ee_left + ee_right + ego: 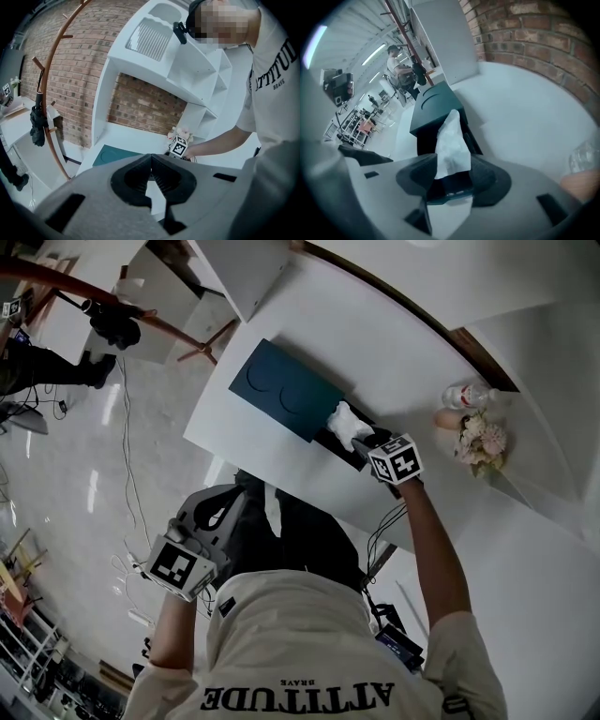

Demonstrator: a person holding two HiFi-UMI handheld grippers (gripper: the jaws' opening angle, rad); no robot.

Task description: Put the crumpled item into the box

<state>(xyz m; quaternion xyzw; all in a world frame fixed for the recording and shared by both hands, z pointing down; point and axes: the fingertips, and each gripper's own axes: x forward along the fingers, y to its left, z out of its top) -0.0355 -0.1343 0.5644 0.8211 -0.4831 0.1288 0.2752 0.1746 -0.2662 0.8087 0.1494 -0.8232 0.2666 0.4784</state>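
A dark teal box lies on the white table, its lid slid back so the near end gapes open. A white crumpled tissue sticks up out of that open end. My right gripper is right at it. In the right gripper view the tissue stands between the wide-apart jaws of this gripper, over the box's dark inside, and the pads do not squeeze it. My left gripper hangs below the table's edge, away from the box, with its jaws closed tip to tip on nothing.
A bunch of pale flowers and a clear plastic bottle stand to the right of the box. White shelving rises behind the table. A wooden coat rack stands on the floor to the left, and a person sits far off.
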